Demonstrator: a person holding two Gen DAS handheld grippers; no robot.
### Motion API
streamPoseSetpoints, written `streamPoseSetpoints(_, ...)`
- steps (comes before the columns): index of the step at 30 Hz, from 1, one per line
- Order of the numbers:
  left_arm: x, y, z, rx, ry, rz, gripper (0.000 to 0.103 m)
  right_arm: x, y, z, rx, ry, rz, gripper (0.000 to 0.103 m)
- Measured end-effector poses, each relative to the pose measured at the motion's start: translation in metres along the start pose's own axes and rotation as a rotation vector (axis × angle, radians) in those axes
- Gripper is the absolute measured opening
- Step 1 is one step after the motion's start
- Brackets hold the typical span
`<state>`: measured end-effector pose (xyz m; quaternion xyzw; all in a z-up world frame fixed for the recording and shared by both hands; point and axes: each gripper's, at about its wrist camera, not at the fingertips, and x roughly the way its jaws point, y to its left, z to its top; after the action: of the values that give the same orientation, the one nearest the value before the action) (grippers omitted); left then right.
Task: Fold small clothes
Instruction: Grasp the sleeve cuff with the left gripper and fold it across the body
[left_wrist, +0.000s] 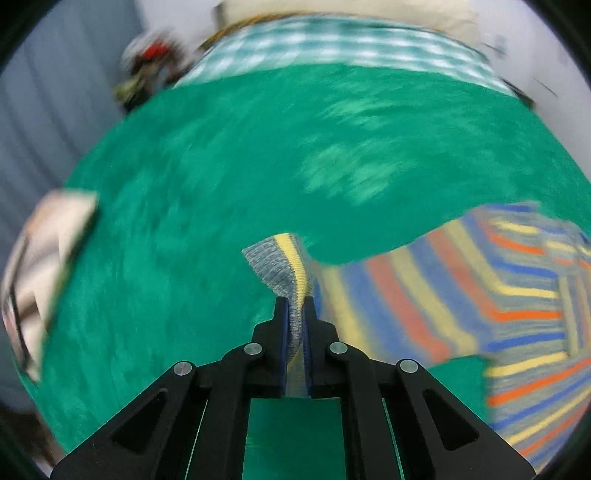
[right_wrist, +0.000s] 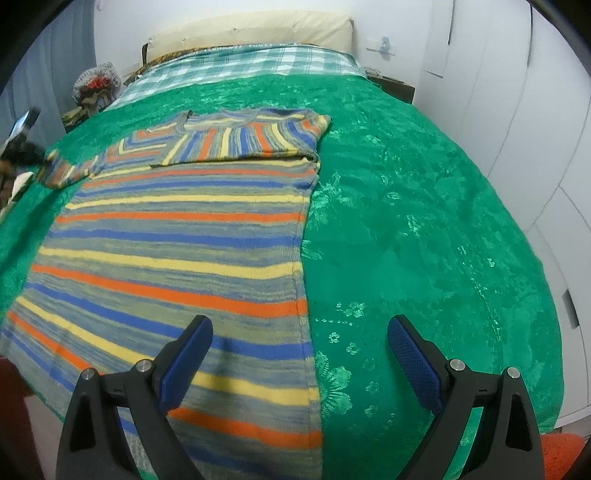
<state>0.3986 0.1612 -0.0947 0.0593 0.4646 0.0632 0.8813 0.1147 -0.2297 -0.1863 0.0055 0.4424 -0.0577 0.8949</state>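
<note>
L wrist view, blurry: the left gripper (left_wrist: 294, 310) is pinched tight on the grey-and-yellow cuff of the striped knit sweater (left_wrist: 461, 291), sleeve stretching off to the right over the green patterned bedspread (left_wrist: 207, 206). R wrist view: the right gripper (right_wrist: 299, 347) hangs w/ jaws wide, nothing in them, over the sweater's (right_wrist: 177, 236) right edge; sweater lies flat on the bedspread (right_wrist: 424, 221), right sleeve folded across the chest, checked blanket (right_wrist: 258, 61) beyond.

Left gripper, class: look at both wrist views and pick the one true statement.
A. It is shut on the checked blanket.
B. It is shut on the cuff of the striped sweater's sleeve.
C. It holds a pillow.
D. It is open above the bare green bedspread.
B: the left gripper has its pads closed on the grey and yellow ribbed cuff of the striped sweater, while the right gripper hangs open.
</note>
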Motion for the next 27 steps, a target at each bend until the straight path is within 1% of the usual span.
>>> streamPoseSetpoints(2,-0.033,-0.041,0.02,0.079,-0.048,-0.05,0.005,-0.002,0.0,0.0,0.004,-0.003,0.011,0.095)
streamPoseSetpoints(3,-0.051,-0.065,0.027,0.117,-0.074,-0.086,0.005,-0.003,0.0,0.0,0.008,-0.006,0.017,0.095)
streamPoseSetpoints(5,-0.074,-0.103,0.036,0.163,-0.106,-0.155,0.005,-0.004,0.0,0.001,0.014,-0.01,0.025,0.095)
streamPoseSetpoints(7,-0.092,-0.144,0.04,0.182,-0.125,-0.25,0.006,-0.007,-0.001,0.001,0.02,-0.018,0.031,0.095)
streamPoseSetpoints(8,-0.097,-0.167,0.038,0.194,-0.122,-0.326,0.01,-0.008,-0.001,0.001,0.019,-0.02,0.033,0.095)
streamPoseSetpoints(9,-0.098,-0.183,0.034,0.206,-0.11,-0.388,0.018,-0.008,-0.001,0.001,0.016,-0.021,0.033,0.095)
streamPoseSetpoints(10,-0.095,-0.2,0.03,0.229,-0.076,-0.477,0.052,-0.008,0.0,0.001,0.01,-0.021,0.032,0.095)
streamPoseSetpoints(11,-0.091,-0.216,0.026,0.253,-0.041,-0.534,0.079,-0.008,0.0,0.001,0.005,-0.02,0.03,0.095)
streamPoseSetpoints(12,-0.09,-0.222,0.023,0.262,-0.048,-0.546,0.082,-0.008,0.0,0.0,0.0,-0.02,0.027,0.095)
streamPoseSetpoints(13,-0.091,-0.224,0.019,0.268,-0.076,-0.542,0.082,-0.009,0.0,0.0,-0.001,-0.021,0.028,0.095)
streamPoseSetpoints(14,-0.089,-0.221,0.018,0.267,-0.084,-0.532,0.082,-0.01,0.0,-0.001,0.0,-0.022,0.032,0.095)
streamPoseSetpoints(16,-0.081,-0.206,0.018,0.233,-0.072,-0.497,0.082,-0.012,-0.001,-0.002,0.001,-0.022,0.044,0.095)
streamPoseSetpoints(18,-0.067,-0.19,0.022,0.185,-0.06,-0.427,0.082,-0.011,-0.001,-0.004,-0.001,-0.016,0.051,0.095)
streamPoseSetpoints(20,-0.052,-0.17,0.017,0.146,-0.058,-0.338,0.082,-0.008,-0.001,-0.003,-0.001,-0.008,0.057,0.095)
streamPoseSetpoints(21,-0.041,-0.165,0.011,0.144,-0.046,-0.3,0.082,-0.006,0.0,-0.003,-0.001,0.0,0.06,0.095)
streamPoseSetpoints(24,0.0,-0.171,-0.016,0.196,0.029,-0.183,0.082,-0.005,0.002,-0.003,0.0,0.007,0.065,0.095)
streamPoseSetpoints(25,0.018,-0.176,-0.033,0.251,0.093,-0.122,0.082,-0.004,0.003,-0.002,-0.002,0.007,0.064,0.095)
streamPoseSetpoints(26,0.026,-0.18,-0.046,0.299,0.128,-0.093,0.08,-0.005,0.003,-0.002,-0.005,0.005,0.063,0.095)
streamPoseSetpoints(27,0.028,-0.182,-0.061,0.359,0.134,-0.081,0.08,-0.007,0.003,-0.002,-0.008,0.003,0.061,0.095)
